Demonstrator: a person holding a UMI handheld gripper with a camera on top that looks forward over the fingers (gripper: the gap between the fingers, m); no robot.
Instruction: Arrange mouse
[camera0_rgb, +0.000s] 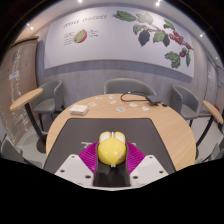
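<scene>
A yellow mouse (111, 149) sits between my gripper's (111, 153) two fingers. The magenta pads (88, 155) press against it on both sides, so the gripper is shut on the mouse. The mouse is over the near end of a black desk mat (92, 127) that lies on a round wooden table (172, 137). The mouse's underside is hidden, so I cannot tell whether it touches the mat.
A small white object (78, 108) and some small flat items (131, 100) lie on the far part of the table. Grey chairs (131, 87) stand around the table, in front of a wall with a plant poster (120, 35).
</scene>
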